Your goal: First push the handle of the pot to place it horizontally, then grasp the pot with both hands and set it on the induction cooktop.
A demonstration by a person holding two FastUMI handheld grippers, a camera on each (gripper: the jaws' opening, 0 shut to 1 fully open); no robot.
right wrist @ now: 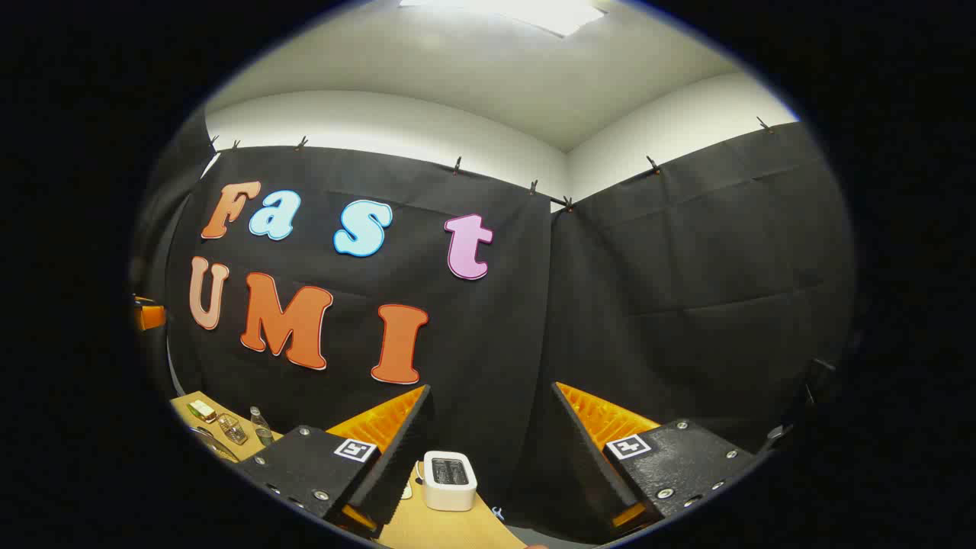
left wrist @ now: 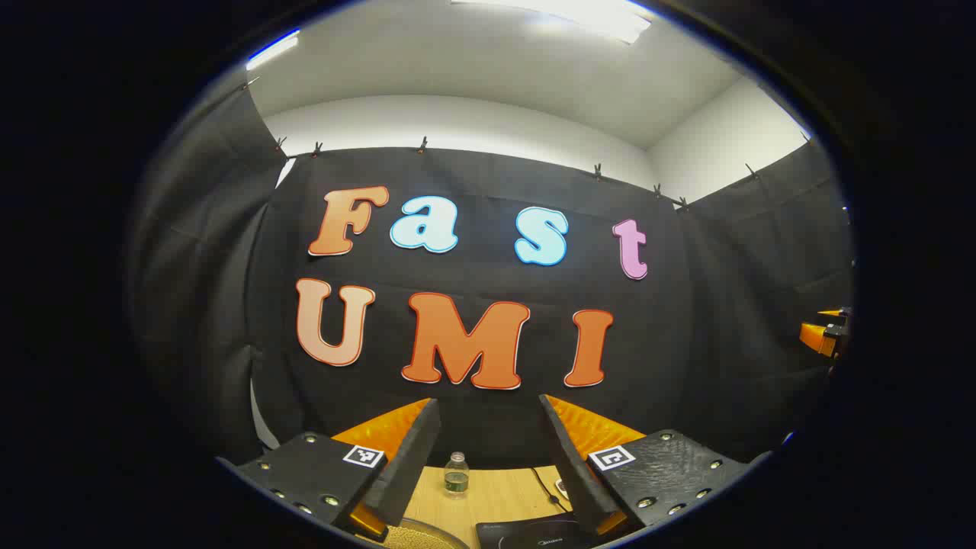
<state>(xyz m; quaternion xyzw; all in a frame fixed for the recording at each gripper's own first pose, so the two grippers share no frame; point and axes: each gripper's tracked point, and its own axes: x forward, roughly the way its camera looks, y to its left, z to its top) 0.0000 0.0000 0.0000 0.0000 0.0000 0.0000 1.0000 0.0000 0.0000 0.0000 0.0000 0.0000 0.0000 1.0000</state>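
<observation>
- The left tool (left wrist: 488, 427) is held high and tipped upward, its two fingers spread wide with nothing between them; I judge this a resting pose ahead of the first push.
- The right tool (right wrist: 492, 415) is raised the same way, its fingers likewise parted and empty. At the far right edge of the left gripper view it appears as a small orange piece, well apart from the left tool.
- Below the left tool, a rounded, woven-looking tan rim (left wrist: 423, 534) peeks in at the bottom edge; it may belong to the pot, but I cannot tell, and no handle is visible.
- Just right of that rim lies the flat black induction cooktop (left wrist: 526, 532), its dark cord trailing back across the surface.
- Between the left tool's fingers, farther back, stands a small clear plastic bottle (left wrist: 456, 474), upright near the wall.
- The pale wooden desk (left wrist: 496, 496) carries all of this; in the right gripper view a white two-slot toaster (right wrist: 449, 479) sits on it.
- Black cloth walls clipped along their top edge enclose the booth under a white ceiling with bright lights.
</observation>
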